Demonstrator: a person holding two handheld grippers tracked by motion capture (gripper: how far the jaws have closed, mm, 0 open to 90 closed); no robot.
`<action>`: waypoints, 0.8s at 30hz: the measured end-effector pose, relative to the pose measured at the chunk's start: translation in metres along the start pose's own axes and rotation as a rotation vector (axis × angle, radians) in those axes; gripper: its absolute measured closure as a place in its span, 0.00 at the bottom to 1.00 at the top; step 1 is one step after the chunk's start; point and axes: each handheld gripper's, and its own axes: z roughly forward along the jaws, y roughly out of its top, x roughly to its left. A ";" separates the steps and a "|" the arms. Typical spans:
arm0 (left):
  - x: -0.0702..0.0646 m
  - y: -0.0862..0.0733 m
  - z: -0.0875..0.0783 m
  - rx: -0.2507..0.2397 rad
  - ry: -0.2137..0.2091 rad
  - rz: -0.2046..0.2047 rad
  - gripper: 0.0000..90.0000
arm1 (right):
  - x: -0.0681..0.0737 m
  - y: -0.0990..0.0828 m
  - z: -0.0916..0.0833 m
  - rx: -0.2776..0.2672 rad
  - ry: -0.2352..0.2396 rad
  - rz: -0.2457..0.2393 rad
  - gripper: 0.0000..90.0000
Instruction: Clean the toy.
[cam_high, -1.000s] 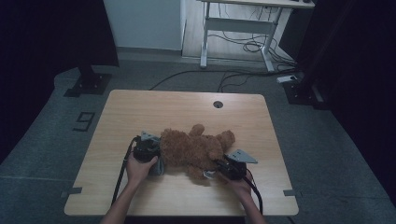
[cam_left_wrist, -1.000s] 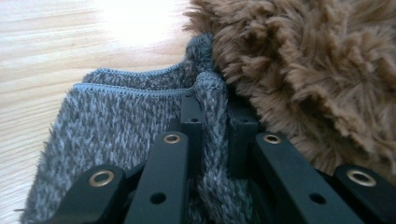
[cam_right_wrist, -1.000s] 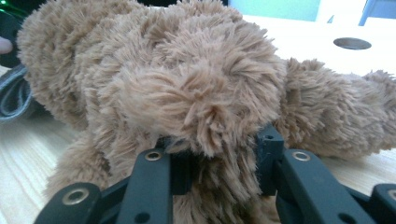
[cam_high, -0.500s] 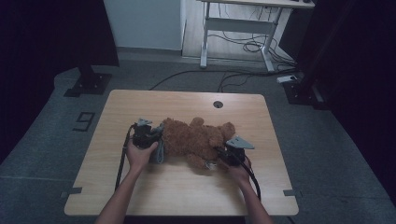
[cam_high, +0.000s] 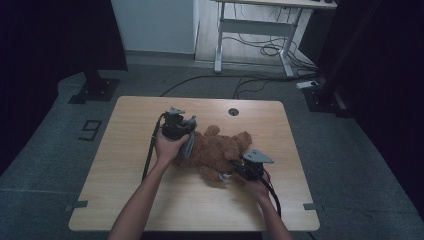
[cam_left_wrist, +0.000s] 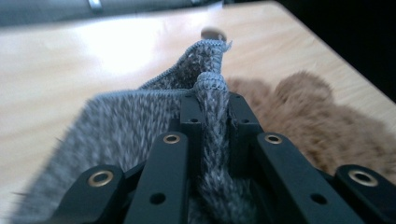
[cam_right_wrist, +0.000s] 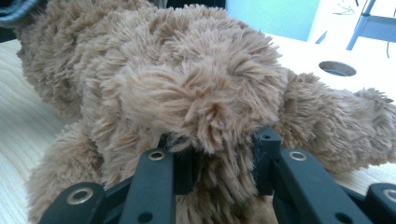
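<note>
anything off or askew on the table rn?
Nothing spilled or damaged. The brown teddy bear lies flat on the wooden table. The grey knit garment is bunched at its left end, pinched in the left gripper. The right gripper clamps the bear's fur.

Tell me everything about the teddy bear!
The teddy bear is brown and shaggy, with soft plush fur. It lies flat on the wooden table. The right gripper pinches a tuft of its fur. By its other end, the left gripper pinches a grey knitted cloth.
</note>
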 end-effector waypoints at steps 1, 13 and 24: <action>0.002 -0.004 0.003 0.008 -0.009 -0.016 0.88 | 0.000 0.000 0.000 0.000 0.002 -0.002 0.76; -0.009 -0.048 -0.015 -0.053 -0.021 0.055 0.89 | 0.012 0.004 -0.016 0.040 -0.027 -0.018 0.46; -0.029 -0.075 -0.028 -0.114 -0.003 0.144 0.89 | -0.013 0.036 -0.036 0.003 0.064 0.122 0.23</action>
